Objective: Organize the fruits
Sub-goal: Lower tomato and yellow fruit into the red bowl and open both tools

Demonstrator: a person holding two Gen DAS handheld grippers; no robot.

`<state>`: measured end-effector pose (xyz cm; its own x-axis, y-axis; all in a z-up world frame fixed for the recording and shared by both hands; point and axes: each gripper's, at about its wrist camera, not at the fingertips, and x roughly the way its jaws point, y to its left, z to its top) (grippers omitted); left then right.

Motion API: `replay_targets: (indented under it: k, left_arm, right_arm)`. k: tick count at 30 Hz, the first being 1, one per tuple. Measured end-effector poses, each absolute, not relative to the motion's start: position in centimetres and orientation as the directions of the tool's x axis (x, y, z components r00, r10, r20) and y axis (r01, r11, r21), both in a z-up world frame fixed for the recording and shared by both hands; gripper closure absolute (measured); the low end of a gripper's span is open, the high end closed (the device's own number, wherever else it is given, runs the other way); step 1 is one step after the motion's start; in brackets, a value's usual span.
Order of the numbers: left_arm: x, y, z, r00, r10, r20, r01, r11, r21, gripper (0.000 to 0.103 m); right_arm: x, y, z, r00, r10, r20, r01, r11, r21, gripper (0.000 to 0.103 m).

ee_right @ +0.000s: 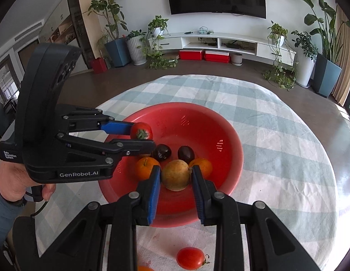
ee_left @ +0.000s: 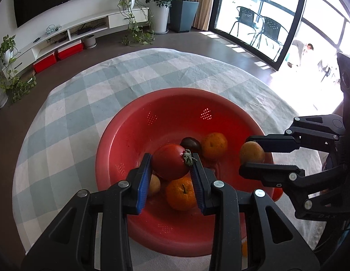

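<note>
Checked cloth (ee_right: 276,135) — glossy red tomato (ee_left: 170,161)

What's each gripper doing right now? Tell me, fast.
Left gripper: closed on the red tomato.
Right gripper: closed on the yellow-brown fruit.

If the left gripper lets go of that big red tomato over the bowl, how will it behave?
The round red tomato, held between the left gripper fingers above the red perforated bowl, will probably roll down the sloped wall toward the oranges. Its glossy skin suggests it is slippery. It is likely soft, so a hard squeeze may bruise it.
</note>
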<state>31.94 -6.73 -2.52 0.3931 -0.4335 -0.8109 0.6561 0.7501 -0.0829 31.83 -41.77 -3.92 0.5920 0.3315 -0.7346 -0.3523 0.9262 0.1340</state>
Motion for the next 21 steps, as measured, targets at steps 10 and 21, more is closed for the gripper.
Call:
replay_targets:
  k: [10,21]
  left_arm:
    - [33.9,-8.1,-4.5,0.378,-0.419,-0.825,0.668,0.741,-0.07,0.071]
    - [34.0,-8.7,-5.0,0.38,-0.416,-0.826,0.676,0.735,-0.059,0.065]
  right_arm:
    - [33.5,-40.7,-5.9,0.559,0.327,-0.762,-0.363,0.923,0.13,0.073]
    - [33.5,-40.0,-6.4,0.571,0.294,-0.767,-0.375,0.924,0.075,0.072]
